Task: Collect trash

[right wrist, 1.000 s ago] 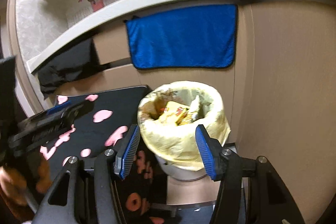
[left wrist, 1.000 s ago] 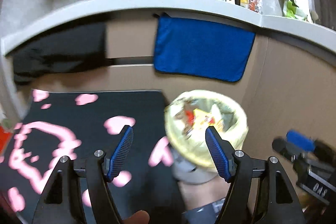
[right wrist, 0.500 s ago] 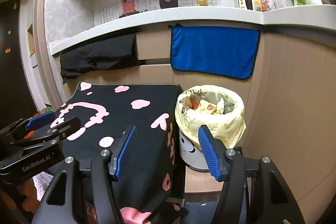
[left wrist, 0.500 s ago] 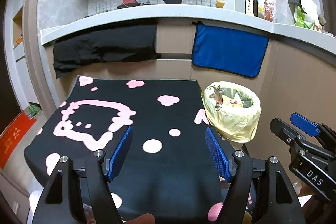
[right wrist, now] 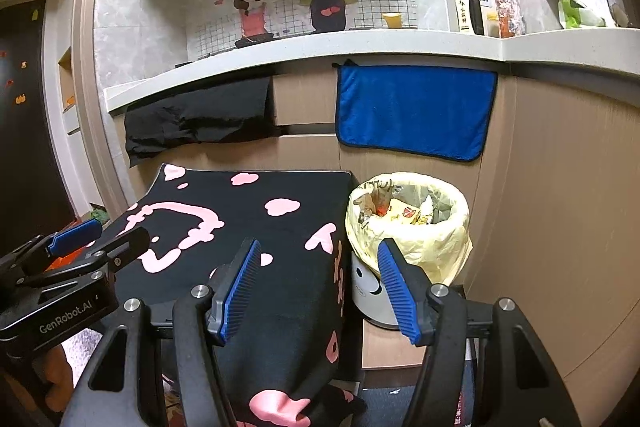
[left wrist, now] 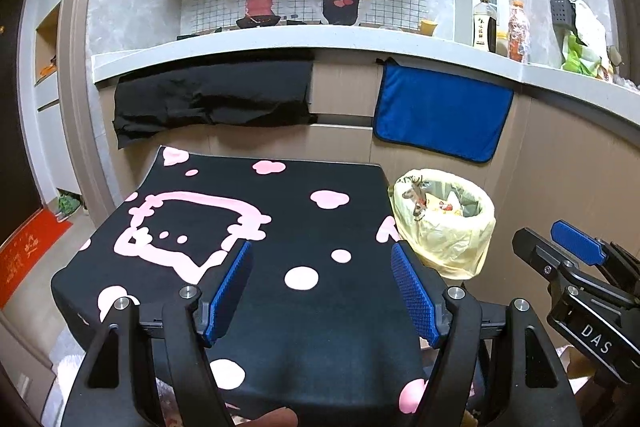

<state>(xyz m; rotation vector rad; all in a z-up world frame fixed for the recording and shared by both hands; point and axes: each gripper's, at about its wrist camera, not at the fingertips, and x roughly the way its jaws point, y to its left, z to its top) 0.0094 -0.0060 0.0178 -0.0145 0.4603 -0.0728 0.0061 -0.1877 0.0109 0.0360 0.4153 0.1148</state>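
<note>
Two handheld black grippers with blue ribbed finger pads point forward and slightly down over a table draped in a black cloth with pink cartoon shapes (left wrist: 280,227). The left gripper (left wrist: 322,293) has its jaws spread apart with nothing between them, only the cloth below. The right gripper (right wrist: 320,291) also stands wide with nothing held; its jaws have just been opening. Each gripper shows at the edge of the other's view, side by side and apart. Just beside the table's right edge, on the floor against a beige panelled counter front, stands a small white bin lined with a pale yellow plastic bag (right wrist: 408,231); inside it lies crumpled trash of yellow and red wrappers (right wrist: 404,213). The bin is ahead of the right gripper and not touched by either one. On the counter front above hang a blue towel with dark edging (right wrist: 414,111) and a black cloth (right wrist: 196,119). On the grey countertop (right wrist: 360,45) stand two bottles (right wrist: 466,7) and a yellow cup (right wrist: 392,20)
</note>
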